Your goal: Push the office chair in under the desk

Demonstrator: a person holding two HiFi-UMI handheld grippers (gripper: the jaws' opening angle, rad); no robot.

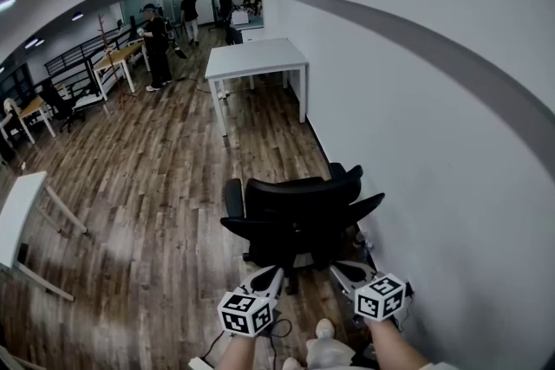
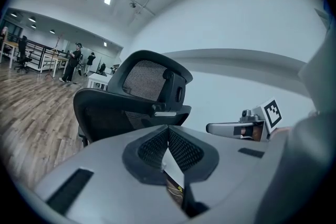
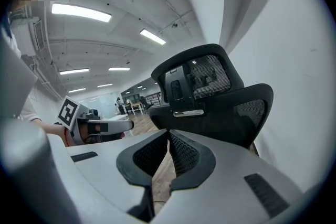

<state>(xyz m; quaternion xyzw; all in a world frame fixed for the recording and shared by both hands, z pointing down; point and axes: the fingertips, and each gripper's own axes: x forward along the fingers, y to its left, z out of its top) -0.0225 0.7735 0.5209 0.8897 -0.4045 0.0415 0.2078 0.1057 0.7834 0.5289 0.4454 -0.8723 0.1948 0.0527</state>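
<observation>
Left gripper view first: the left gripper (image 2: 168,129) has its jaws shut tight together, with nothing held in them. In the right gripper view the right gripper (image 3: 168,135) looks the same, jaws closed and empty. The two grippers sit side by side and point the same way, a little downward.

Just past the tips of both jaws stands the black office chair (image 1: 299,212). Its back is turned to the jaws, and its mesh headrest (image 2: 144,78) rises above them. I cannot tell if the jaws touch the chair back.

The chair stands on the wood floor (image 1: 156,186). The white wall (image 1: 416,100) is close on the right of the jaws, right beside the chair.

The white bench (image 1: 256,58) is far ahead of the jaws, well past the chair and against the same wall. The chair is not under it, and there is bare floor between the two.

Below the jaws, near the person's shoe (image 1: 324,328), a dark cable (image 1: 279,327) lies on the floor.

Far ahead and to the left of the jaws, other people (image 1: 157,37) stand by more tables.
</observation>
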